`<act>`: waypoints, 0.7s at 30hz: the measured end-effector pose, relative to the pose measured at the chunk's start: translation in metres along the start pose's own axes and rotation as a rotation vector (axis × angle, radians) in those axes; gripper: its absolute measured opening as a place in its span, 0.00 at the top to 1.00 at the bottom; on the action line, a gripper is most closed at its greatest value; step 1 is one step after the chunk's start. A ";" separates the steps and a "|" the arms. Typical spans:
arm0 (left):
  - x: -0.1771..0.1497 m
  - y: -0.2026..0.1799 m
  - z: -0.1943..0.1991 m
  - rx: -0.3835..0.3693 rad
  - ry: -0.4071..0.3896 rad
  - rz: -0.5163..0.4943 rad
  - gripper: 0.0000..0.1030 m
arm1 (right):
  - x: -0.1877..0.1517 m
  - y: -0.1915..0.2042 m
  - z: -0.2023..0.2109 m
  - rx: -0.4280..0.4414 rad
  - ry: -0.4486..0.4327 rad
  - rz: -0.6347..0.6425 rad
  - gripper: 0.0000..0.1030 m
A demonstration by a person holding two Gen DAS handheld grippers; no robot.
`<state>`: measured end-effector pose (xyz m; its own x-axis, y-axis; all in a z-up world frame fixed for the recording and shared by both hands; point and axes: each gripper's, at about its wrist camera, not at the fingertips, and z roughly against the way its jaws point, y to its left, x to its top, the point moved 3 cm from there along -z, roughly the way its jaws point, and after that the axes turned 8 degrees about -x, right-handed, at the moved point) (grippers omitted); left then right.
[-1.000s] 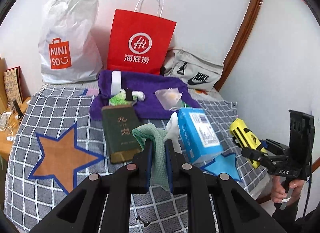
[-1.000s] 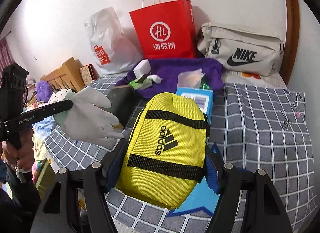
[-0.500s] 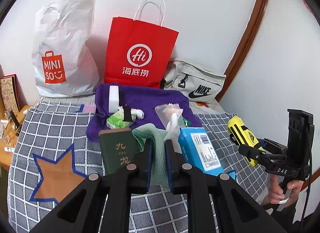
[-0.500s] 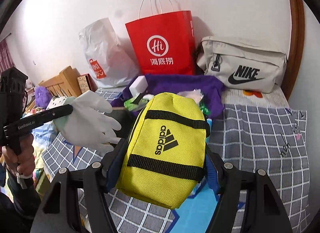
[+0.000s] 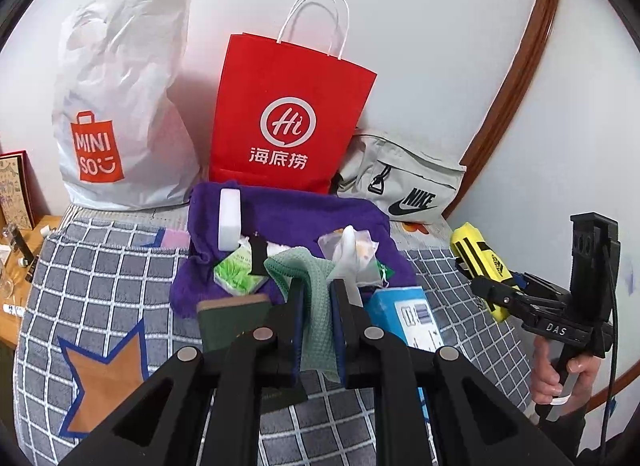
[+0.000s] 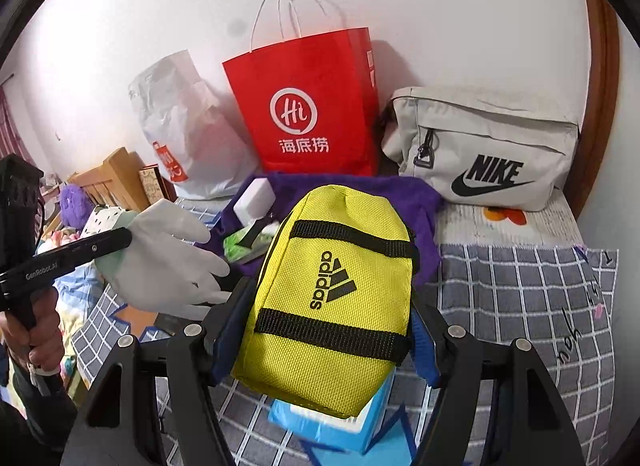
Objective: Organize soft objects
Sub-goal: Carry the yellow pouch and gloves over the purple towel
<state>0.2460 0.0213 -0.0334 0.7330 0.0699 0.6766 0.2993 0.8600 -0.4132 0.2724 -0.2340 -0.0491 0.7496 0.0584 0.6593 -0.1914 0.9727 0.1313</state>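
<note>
My left gripper (image 5: 318,290) is shut on a green waffle cloth (image 5: 316,322) and a white glove (image 6: 168,262), held above the checked bed cover (image 5: 100,278). The right gripper (image 6: 328,306) is shut on a yellow Adidas pouch (image 6: 332,298), which fills the gap between its fingers. In the left wrist view that pouch (image 5: 476,250) hangs at the right edge, level with the purple towel (image 5: 304,213). Soft items lie on the towel: a white sponge block (image 5: 229,217), a green tissue pack (image 5: 236,274) and a clear packet (image 5: 364,250).
Against the wall stand a white Miniso plastic bag (image 5: 120,105), a red paper bag (image 5: 288,121) and a grey Nike bag (image 6: 480,145). A dark green book (image 5: 232,318) and a blue tissue box (image 5: 412,314) lie under the grippers. A wooden bedside table (image 5: 24,234) is at left.
Both grippers have moved forward over the bed toward the bags at the wall, each carrying its load. The book and blue box have slid under them.
</note>
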 end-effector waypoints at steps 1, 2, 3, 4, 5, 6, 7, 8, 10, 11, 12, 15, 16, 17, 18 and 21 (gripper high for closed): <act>0.002 0.001 -0.002 -0.002 0.000 -0.001 0.88 | 0.002 0.000 -0.002 -0.002 -0.001 0.001 0.33; 0.005 0.001 -0.004 -0.003 -0.001 0.000 0.88 | 0.005 0.000 -0.006 -0.003 -0.002 0.004 0.33; 0.008 0.002 -0.006 -0.002 -0.003 0.002 0.88 | 0.008 -0.001 -0.010 -0.003 -0.002 0.006 0.33; 0.009 0.003 -0.008 -0.002 -0.003 0.002 0.88 | 0.011 -0.001 -0.014 -0.003 -0.003 0.007 0.33; 0.012 0.005 -0.011 -0.001 -0.002 0.004 0.88 | 0.013 -0.002 -0.016 -0.003 -0.004 0.008 0.33; 0.015 0.006 -0.013 0.001 -0.002 0.007 0.88 | 0.016 -0.003 -0.020 -0.002 -0.006 0.009 0.33; 0.017 0.007 -0.016 0.002 -0.001 0.011 0.88 | 0.018 -0.003 -0.022 -0.001 -0.007 0.010 0.33; 0.020 0.009 -0.019 0.003 0.000 0.015 0.88 | 0.022 -0.003 -0.025 0.001 -0.009 0.010 0.33; 0.025 0.012 -0.024 0.004 -0.001 0.026 0.88 | 0.029 -0.003 -0.034 0.009 -0.010 0.012 0.33; 0.028 0.013 -0.027 0.003 -0.001 0.033 0.88 | 0.033 -0.003 -0.039 0.011 -0.011 0.011 0.33; 0.030 0.014 -0.030 -0.001 0.000 0.039 0.88 | 0.037 -0.003 -0.043 0.011 -0.013 0.009 0.33; 0.037 0.015 -0.036 -0.001 0.005 0.042 0.88 | 0.050 0.000 -0.056 0.027 -0.023 0.001 0.33; 0.040 0.015 -0.037 0.003 0.006 0.038 0.88 | 0.055 0.002 -0.062 0.037 -0.026 0.003 0.33; 0.043 0.016 -0.039 0.006 0.008 0.035 0.88 | 0.059 0.003 -0.065 0.041 -0.028 0.006 0.33; 0.045 0.017 -0.040 0.008 0.008 0.035 0.88 | 0.064 0.004 -0.071 0.043 -0.029 0.010 0.33; 0.053 0.021 -0.045 0.014 0.007 0.039 0.88 | 0.075 0.006 -0.083 0.046 -0.027 0.023 0.33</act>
<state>0.3188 0.0209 -0.0333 0.7485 0.1002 0.6556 0.2616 0.8637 -0.4307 0.3804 -0.2055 -0.0605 0.7275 0.0738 0.6822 -0.2375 0.9598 0.1495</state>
